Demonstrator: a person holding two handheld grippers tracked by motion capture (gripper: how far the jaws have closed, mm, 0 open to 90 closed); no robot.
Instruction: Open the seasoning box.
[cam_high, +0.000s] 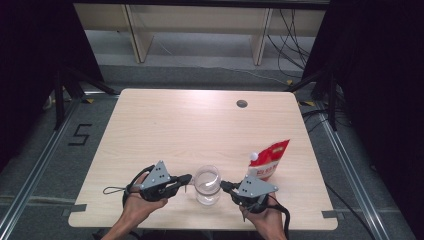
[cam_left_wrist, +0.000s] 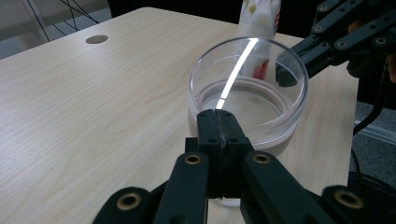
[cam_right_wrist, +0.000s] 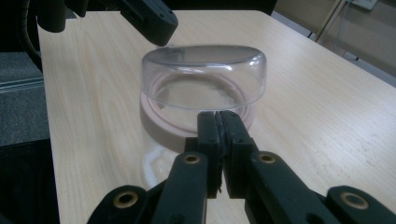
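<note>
A clear round glass (cam_high: 207, 185) stands near the table's front edge, with a pale pinkish layer in its lower part. My left gripper (cam_high: 188, 178) lies just left of it, pointing at its side, jaws shut with nothing between them. In the left gripper view the shut tips (cam_left_wrist: 217, 113) sit right at the glass's (cam_left_wrist: 247, 107) near wall. My right gripper (cam_high: 223, 185) points at the glass from the right, also shut and empty. In the right gripper view its tips (cam_right_wrist: 219, 114) stand close before the glass (cam_right_wrist: 205, 88). I cannot tell whether either gripper touches the glass.
A red stand-up pouch (cam_high: 270, 160) with a white cap (cam_high: 254, 156) stands behind and right of the glass. A round cable hole (cam_high: 242, 103) is in the wooden table (cam_high: 165, 130) at the far middle. Black curtains flank both sides.
</note>
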